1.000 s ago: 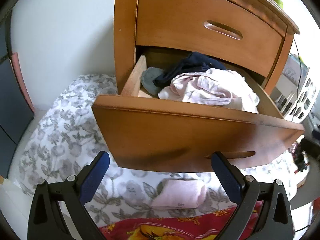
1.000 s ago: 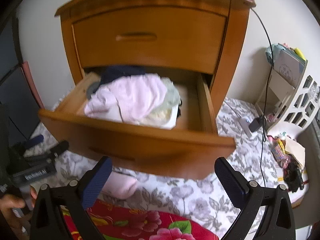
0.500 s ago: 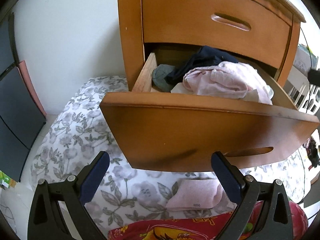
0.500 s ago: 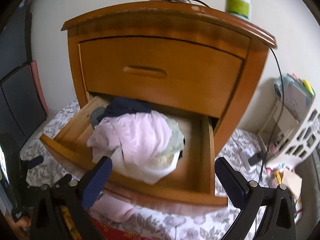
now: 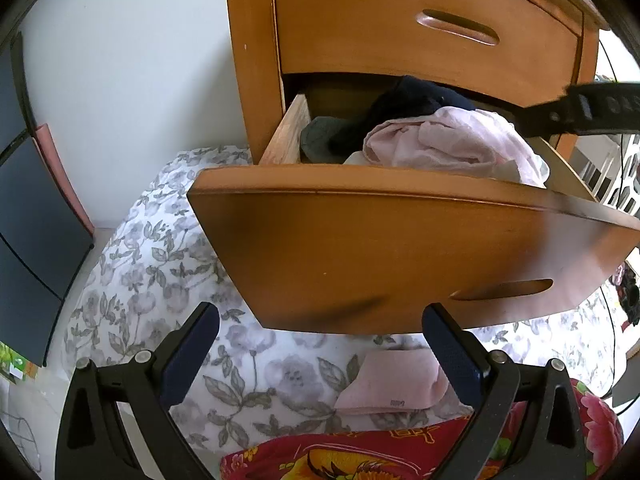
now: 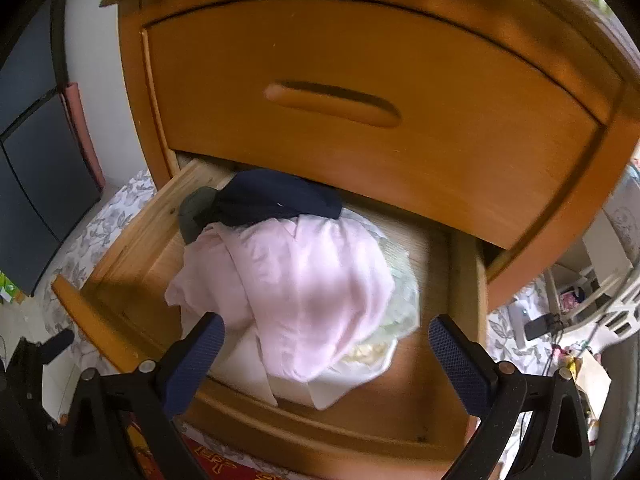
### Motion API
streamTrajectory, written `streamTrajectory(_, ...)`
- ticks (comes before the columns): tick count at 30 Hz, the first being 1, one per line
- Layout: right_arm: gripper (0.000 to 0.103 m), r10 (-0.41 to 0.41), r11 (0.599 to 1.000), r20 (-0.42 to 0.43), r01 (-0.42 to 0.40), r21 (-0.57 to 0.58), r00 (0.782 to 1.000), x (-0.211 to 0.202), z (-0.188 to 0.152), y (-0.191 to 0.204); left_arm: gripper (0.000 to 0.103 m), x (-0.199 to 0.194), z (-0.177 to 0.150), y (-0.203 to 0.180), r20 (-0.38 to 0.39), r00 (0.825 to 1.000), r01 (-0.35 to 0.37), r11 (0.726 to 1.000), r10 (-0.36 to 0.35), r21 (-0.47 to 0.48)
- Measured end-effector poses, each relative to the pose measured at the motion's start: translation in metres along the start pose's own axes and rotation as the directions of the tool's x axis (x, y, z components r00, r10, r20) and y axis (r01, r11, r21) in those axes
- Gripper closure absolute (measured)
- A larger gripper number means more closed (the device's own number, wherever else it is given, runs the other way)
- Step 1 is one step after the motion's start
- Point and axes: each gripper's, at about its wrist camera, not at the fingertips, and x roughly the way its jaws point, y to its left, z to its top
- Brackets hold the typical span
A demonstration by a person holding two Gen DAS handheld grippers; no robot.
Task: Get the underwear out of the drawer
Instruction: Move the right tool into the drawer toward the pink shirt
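The lower drawer of a wooden nightstand is pulled out, its front panel facing me. It holds a heap of clothes: a pink garment on top, a dark navy piece behind it, a grey piece at the left, pale fabric underneath. My right gripper hovers open just above the pink garment, over the drawer. My left gripper stands open, low in front of the drawer panel. The right gripper's black body shows at the left wrist view's right edge.
The shut upper drawer overhangs the back of the open one. A floral sheet lies below, with a folded pink cloth and a red patterned blanket. A dark panel stands at the left; a white rack at the right.
My right gripper has risen and moved forward over the open drawer, down toward the pink garment. The left gripper has shifted slightly left and stays below the drawer front. Both remain open.
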Motion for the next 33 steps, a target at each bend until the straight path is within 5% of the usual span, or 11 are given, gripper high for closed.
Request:
streamTrajectory(13,0.003,0.011,0.995,-0.086,-0.019,-0.099,0.996,0.044,0.017,0.042,0.002,0.003,-0.003,0.004,-0.013,1.0,0.005,1.0,-0.005,-0.012)
streamTrajectory(27,0.035,0.014,0.995,-0.105,-0.024,-0.093,0.994,0.057,0.021,0.036,0.002,0.003,-0.003,0.004,-0.014,1.0,0.011,1.0,-0.011,-0.015)
streamTrajectory(33,0.038,0.011,0.999,-0.071,-0.015,-0.052,0.997,0.042,0.019,0.021,0.002,0.004,-0.003,0.005,-0.018,1.0,0.014,1.0,-0.015,-0.021)
